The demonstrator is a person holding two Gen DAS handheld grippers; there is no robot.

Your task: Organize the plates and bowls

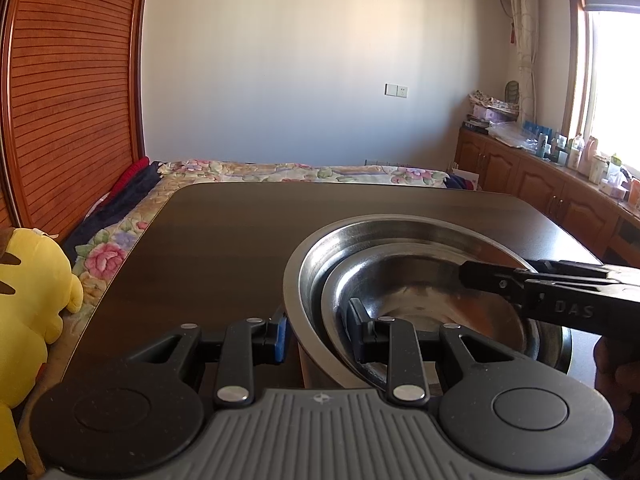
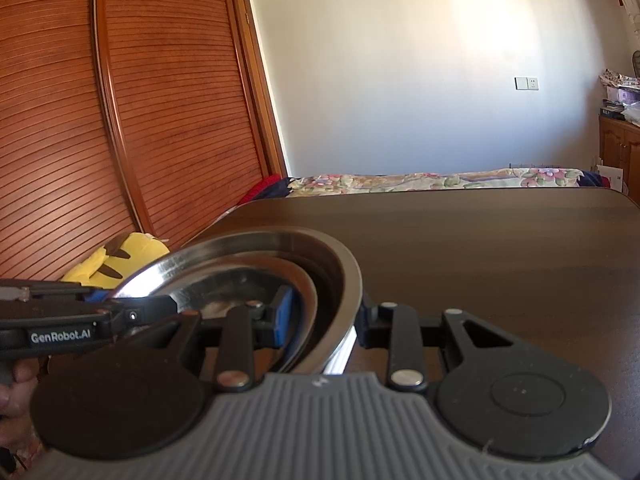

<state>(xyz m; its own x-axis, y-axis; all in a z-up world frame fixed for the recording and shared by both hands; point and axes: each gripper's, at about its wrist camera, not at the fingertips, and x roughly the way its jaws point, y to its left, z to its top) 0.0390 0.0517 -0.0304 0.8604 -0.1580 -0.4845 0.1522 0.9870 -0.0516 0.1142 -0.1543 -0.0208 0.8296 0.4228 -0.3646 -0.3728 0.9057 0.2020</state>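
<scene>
Big bowl (image 1: 304, 280): polished steel, mirror glare on the rim. Smaller bowl (image 1: 400, 292) nested inside: same steel, duller, with a smeared brownish reflection (or residue, can't tell). Tabletop (image 1: 224, 248): dark wood grain, smooth, satin sheen. Left hand-held gripper (image 1: 316, 334): matt black plastic links, bright metal rivets, ribbed grey body, blue pad on one finger. Right hand-held gripper (image 2: 322, 322): same build. Far left: ribbed reddish wood wardrobe doors (image 1: 68, 92), semi-gloss. Yellow toy (image 1: 28, 312): plush.

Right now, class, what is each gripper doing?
Left gripper: open, straddling the large steel bowl rim.
Right gripper: open, straddling the same rim.
</scene>
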